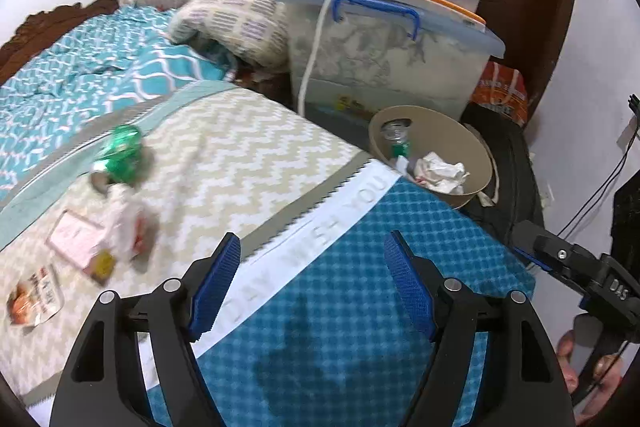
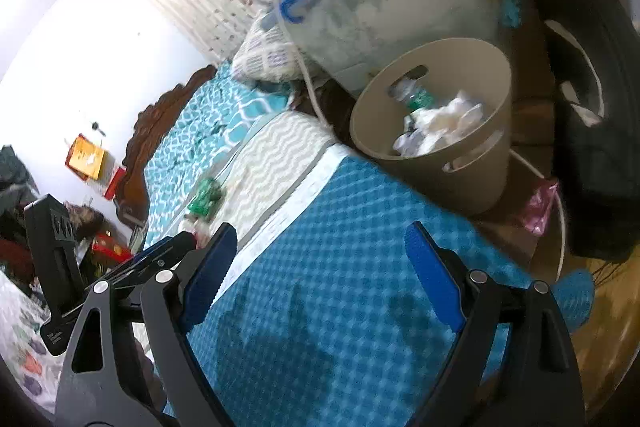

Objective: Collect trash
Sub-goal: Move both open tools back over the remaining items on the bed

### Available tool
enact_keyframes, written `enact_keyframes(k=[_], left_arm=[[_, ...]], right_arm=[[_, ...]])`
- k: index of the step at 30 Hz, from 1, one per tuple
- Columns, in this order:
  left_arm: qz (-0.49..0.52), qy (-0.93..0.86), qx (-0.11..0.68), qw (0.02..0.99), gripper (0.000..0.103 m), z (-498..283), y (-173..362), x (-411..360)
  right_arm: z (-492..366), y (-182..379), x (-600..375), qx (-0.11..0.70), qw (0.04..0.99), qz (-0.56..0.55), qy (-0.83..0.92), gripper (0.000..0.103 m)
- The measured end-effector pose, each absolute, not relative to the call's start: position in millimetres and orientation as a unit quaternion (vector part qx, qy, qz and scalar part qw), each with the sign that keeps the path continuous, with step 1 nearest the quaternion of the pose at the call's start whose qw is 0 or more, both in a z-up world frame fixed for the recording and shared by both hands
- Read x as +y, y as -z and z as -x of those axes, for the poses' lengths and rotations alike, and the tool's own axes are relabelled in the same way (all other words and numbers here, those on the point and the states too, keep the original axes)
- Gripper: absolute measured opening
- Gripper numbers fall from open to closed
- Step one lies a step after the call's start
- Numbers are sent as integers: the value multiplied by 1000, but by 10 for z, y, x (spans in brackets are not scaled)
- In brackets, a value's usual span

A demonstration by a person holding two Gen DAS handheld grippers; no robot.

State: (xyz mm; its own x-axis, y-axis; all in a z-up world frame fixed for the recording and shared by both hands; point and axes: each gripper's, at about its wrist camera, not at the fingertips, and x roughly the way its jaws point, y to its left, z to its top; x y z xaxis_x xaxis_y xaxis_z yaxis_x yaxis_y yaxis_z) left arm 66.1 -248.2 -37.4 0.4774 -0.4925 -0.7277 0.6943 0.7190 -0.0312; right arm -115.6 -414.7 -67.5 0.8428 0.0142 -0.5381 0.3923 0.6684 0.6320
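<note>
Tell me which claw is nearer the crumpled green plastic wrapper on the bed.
Left. The left claw hangs open over the bedding with the green wrapper just ahead to its left; the right claw, also open, sits farther off, nearer the beige bin.

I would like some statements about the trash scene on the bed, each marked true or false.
1. The beige bin already holds crumpled white paper. True.
2. The left gripper grips the green wrapper. False: it is open and empty; the wrapper lies on the zigzag blanket.
3. The right gripper is open. True.
4. The bin is empty. False: paper and a bottle lie inside.
</note>
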Motion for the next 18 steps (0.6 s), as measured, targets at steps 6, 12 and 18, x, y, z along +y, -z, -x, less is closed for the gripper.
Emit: enact_keyframes(k=[6,12,18], left_arm=[[-133,320,363,865,71,-584,363,-2078],[-126,291,359,878,71,-553,367,-1669],[-116,274,356,886,71,-522,356,-1385]], right_arm=[[1150,557,-3802,269,879,-382,93,86],[1093,454,-3506,279,883,-369,75,86],[1034,410,-3234,292,883,-362,61,86]])
